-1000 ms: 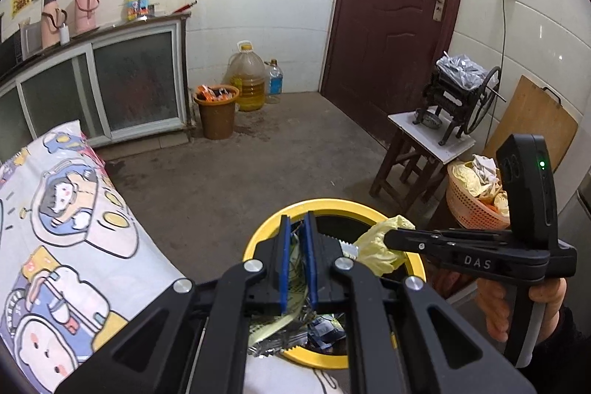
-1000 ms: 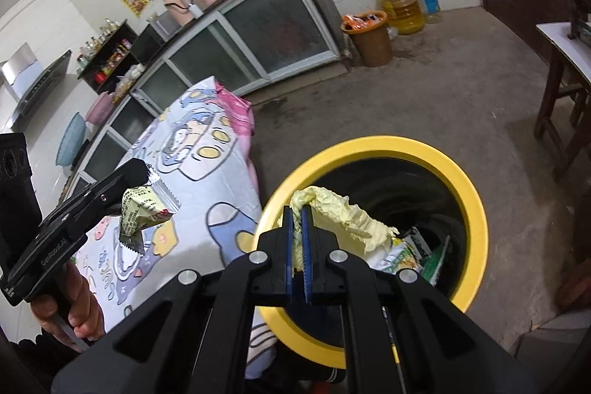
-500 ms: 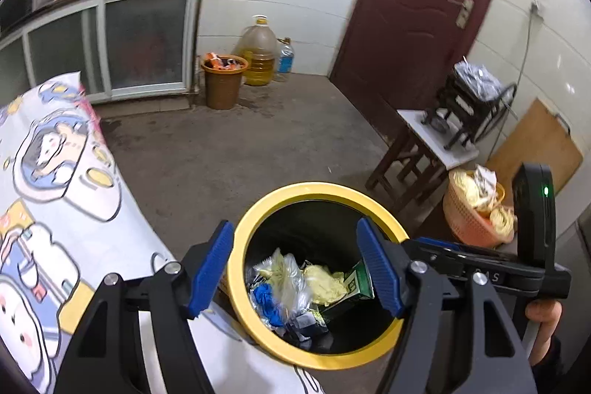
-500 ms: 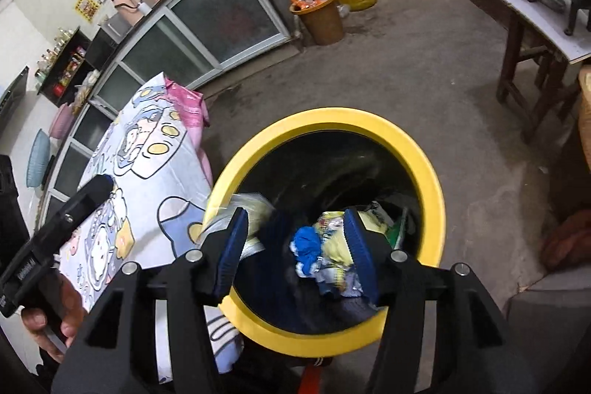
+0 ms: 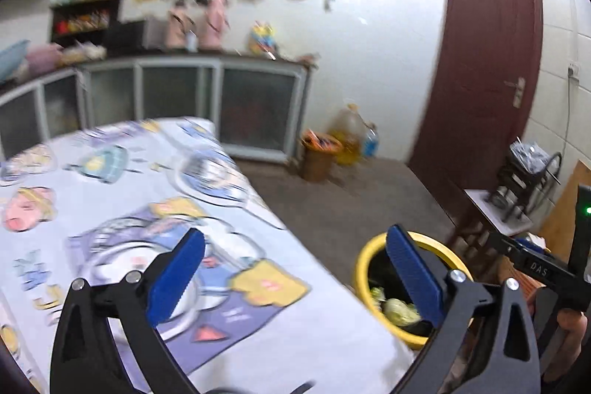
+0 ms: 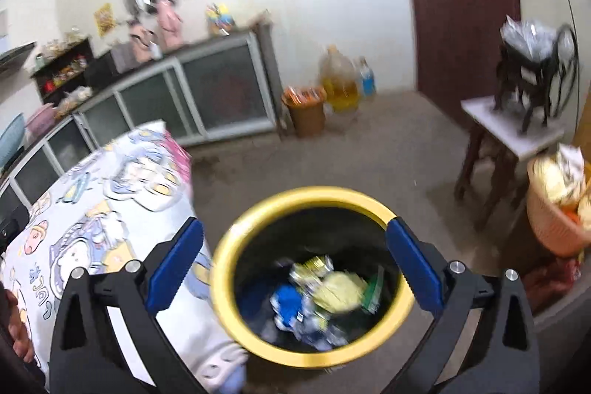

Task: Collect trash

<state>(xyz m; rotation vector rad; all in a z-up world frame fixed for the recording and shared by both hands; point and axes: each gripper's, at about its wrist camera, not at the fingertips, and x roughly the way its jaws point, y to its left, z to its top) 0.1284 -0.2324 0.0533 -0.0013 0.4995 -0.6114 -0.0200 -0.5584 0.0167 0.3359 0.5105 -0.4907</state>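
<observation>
Both the left gripper (image 5: pixel 293 277) and right gripper (image 6: pixel 293 264) are opening wide with nothing between them — the trash (image 6: pixel 325 294) in the yellow-rimmed bin (image 6: pixel 258 209) looks light, crinkly and soft, best pinched at a loose fold.

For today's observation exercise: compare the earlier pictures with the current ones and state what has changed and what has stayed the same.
Both grippers let go: the left gripper dropped its wrapper and the right gripper its yellow wad into the yellow-rimmed bin. Both jaws are opening, nothing between them. The left view swung towards the table. The bin stayed put.
</observation>
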